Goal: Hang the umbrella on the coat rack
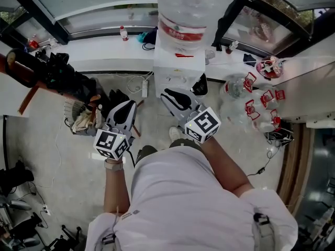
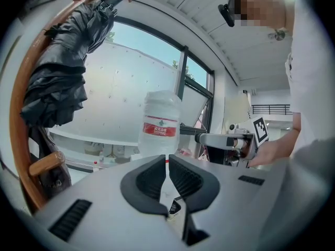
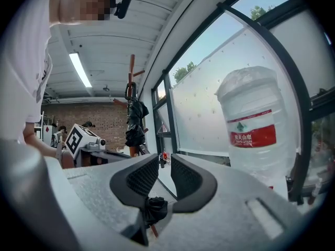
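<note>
While one black umbrella (image 2: 57, 72) hangs on the one coat rack (image 2: 46, 163), I record left tongs (image 2: 166, 160) and right tongs (image 3: 165, 159) both clenched, empty; one water jug (image 2: 161, 124) beyond.

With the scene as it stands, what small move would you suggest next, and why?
Probably just lower both grippers and rest; the job looks done. The black umbrella appears to hang from the top of the wooden coat rack, while the left gripper and right gripper are both shut on nothing, clear of it.
</note>
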A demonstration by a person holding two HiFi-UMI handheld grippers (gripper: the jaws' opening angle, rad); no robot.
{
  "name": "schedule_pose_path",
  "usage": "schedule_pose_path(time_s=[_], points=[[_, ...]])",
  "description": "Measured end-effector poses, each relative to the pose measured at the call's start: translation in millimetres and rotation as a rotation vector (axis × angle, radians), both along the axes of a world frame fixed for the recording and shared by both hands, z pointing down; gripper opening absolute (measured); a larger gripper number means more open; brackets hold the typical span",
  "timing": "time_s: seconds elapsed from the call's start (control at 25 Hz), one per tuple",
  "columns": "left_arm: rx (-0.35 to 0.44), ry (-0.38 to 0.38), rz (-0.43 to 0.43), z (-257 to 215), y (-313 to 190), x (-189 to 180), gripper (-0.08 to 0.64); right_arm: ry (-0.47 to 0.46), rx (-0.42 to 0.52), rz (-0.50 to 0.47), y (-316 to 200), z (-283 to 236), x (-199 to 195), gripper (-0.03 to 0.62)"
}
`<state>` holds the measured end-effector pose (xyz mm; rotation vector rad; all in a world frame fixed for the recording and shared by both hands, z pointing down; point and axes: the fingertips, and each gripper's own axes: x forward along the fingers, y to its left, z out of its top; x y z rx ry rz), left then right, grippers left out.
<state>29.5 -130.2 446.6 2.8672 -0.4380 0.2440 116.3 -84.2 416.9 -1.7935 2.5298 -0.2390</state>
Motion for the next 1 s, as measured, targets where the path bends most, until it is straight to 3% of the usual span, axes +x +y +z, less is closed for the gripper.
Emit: schedule_pose_path(time_s=[1.0], points=[[-0.021, -0.017, -0.052, 8.8, -5.8, -19.3, 0.003, -0.001, -0.042, -0.05, -5.9, 10.8, -20.8, 0.077]])
